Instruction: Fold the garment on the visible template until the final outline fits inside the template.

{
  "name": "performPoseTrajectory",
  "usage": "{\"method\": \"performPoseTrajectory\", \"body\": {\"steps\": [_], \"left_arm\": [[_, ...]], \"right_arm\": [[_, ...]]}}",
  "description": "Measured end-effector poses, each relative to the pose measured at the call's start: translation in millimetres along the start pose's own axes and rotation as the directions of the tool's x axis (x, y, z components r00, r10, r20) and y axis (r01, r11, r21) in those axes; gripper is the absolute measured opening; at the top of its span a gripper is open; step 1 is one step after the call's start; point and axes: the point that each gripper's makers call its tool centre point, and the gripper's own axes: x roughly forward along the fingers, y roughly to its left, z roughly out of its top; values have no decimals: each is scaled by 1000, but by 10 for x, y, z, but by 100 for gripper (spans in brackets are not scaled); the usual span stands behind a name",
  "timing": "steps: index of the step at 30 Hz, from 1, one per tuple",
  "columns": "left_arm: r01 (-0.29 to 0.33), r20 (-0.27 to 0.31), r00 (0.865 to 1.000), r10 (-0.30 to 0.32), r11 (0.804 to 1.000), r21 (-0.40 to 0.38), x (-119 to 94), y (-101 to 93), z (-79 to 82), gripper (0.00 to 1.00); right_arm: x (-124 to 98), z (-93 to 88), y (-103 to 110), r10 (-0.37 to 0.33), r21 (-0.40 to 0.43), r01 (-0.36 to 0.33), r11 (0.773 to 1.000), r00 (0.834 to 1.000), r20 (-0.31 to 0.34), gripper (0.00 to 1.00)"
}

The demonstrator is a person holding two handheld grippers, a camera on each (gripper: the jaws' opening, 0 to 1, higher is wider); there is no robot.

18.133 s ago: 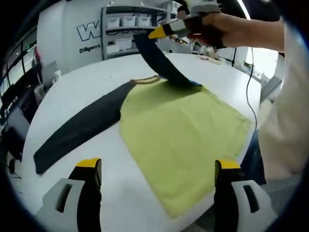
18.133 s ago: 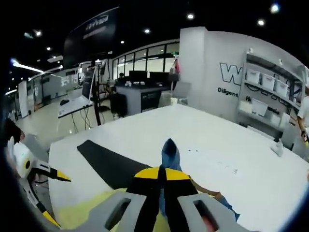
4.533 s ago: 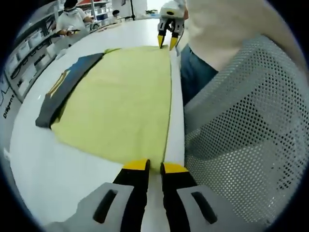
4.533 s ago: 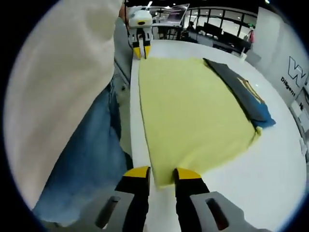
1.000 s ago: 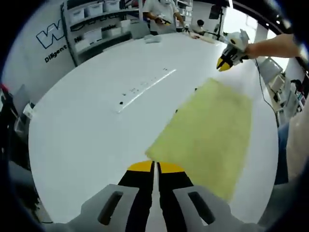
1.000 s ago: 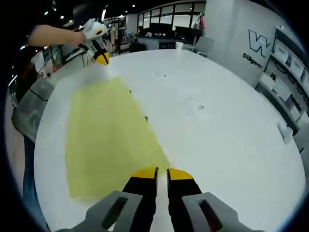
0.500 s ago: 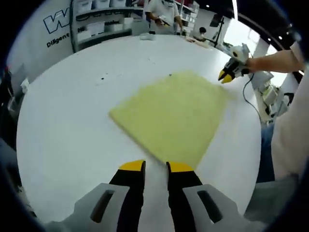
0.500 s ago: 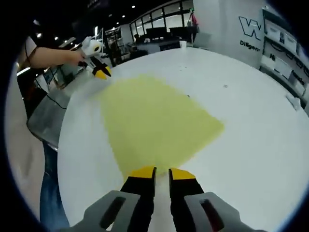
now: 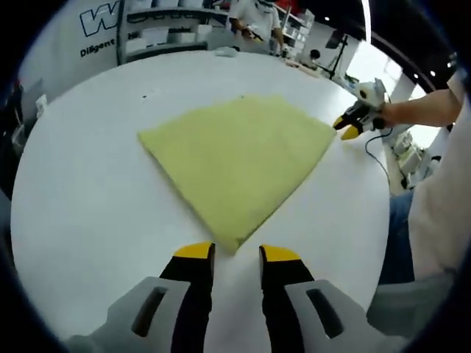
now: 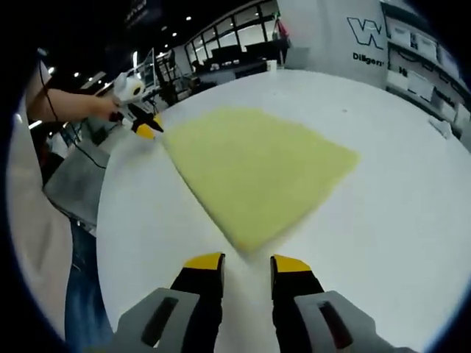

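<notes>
**Folded yellow garment lying flat on a white bench, both grippers open beside its corners**

A yellow garment (image 9: pixel 239 158) lies flat on a large white round bench (image 9: pixel 81 198), folded into a roughly four-sided shape with no sleeves or collar showing. In the left gripper view, its nearest corner points toward the camera and sits just ahead of the left gripper (image 9: pixel 235 254), whose two yellow-tipped black fingers (image 9: pixel 193 252) stand apart with a gap between them and nothing in it. The cloth corner is near the fingertips but not between them.

At the far right corner of the garment in that view, the right gripper (image 9: pixel 349 129) shows, held in a person's hand (image 9: pixel 386 112); its yellow tips are just beside the cloth edge.

In the right gripper view, the garment (image 10: pixel 257 165) spreads away from the camera, with one corner just ahead of the right gripper (image 10: pixel 246 262). Its fingers (image 10: pixel 204 262) are also parted and hold nothing. The left gripper (image 10: pixel 143 126) appears at the garment's far left corner, held by a hand (image 10: pixel 99 107), its tips near the cloth.

Behind the bench stand shelves with white bins (image 9: pixel 158 40), a wall with lettering (image 10: pixel 372 37), and a person (image 9: pixel 254 18) in the distance. A grey mesh chair (image 10: pixel 73 184) is beside the bench edge.
</notes>
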Motion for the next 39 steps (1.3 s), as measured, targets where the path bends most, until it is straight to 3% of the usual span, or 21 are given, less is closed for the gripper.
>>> {"method": "performPoseTrajectory", "body": {"steps": [8, 12, 19, 29, 32, 37, 38, 39], "left_arm": [[-60, 4, 998, 60, 997, -42, 132, 68, -12, 14], [-69, -11, 998, 69, 998, 3, 148, 55, -67, 3], [-68, -14, 998, 69, 997, 38, 122, 65, -73, 1], [-60, -11, 998, 61, 995, 77, 78, 108, -49, 0], [-86, -30, 996, 89, 992, 96, 41, 202, -100, 0], [-67, -17, 998, 68, 994, 85, 22, 172, -101, 0], [-57, -15, 998, 59, 995, 82, 28, 149, -99, 0], [-50, -13, 999, 51, 996, 73, 39, 123, -99, 0]], "right_arm": [[38, 61, 22, 13, 6, -13, 1000, 999, 36, 17], [86, 102, 55, 25, 0, -25, 1000, 998, 53, 13], [106, 142, 116, 52, -29, -50, 998, 997, 59, 2], [51, 75, 83, 85, -85, -83, 993, 996, 20, 0], [6, 41, 21, 83, -91, -82, 992, 996, 13, 0], [-12, -10, -2, 91, -63, -91, 994, 996, -11, 0], [-11, -90, 3, 86, -41, -89, 995, 994, -64, 0], [7, -67, 20, 89, -37, -91, 995, 995, -51, 0]]}}
